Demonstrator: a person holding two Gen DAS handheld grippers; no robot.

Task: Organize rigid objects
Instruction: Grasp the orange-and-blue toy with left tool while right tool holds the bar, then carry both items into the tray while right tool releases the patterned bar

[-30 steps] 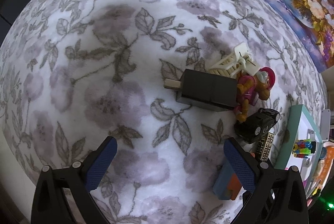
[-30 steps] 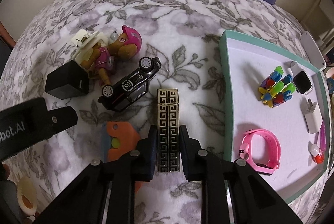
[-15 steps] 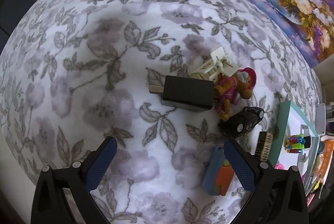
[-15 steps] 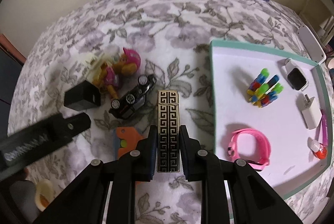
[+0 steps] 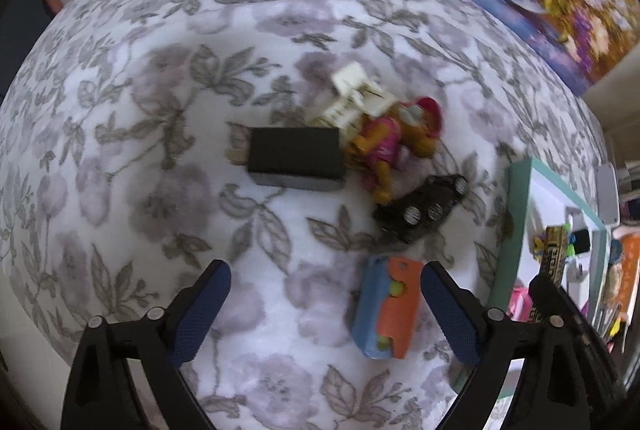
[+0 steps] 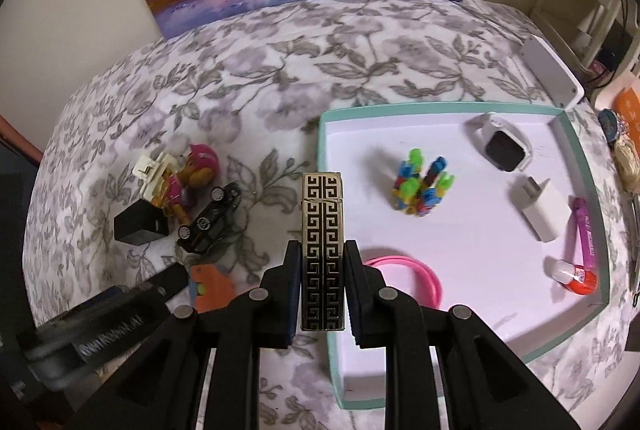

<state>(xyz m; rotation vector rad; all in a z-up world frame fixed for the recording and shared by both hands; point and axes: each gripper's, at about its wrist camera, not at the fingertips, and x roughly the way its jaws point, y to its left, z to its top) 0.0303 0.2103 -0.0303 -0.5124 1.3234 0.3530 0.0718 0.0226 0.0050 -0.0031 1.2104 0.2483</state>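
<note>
Right wrist: right tongs [image 6: 322, 284] clamp the gold-patterned lighter [image 6: 322, 228] by its long sides; looks stiff, slick, compact. Left tongs [image 5: 322, 314] open, empty.

Right gripper [image 6: 322, 284]: both pads pressed flat against the long sides of a gold-and-black patterned lighter [image 6: 322, 242], which projects forward past the fingertips. Left gripper [image 5: 322, 310]: blue-padded fingers [image 5: 202, 310] spread wide apart, nothing between them, nothing touching either pad.
</note>
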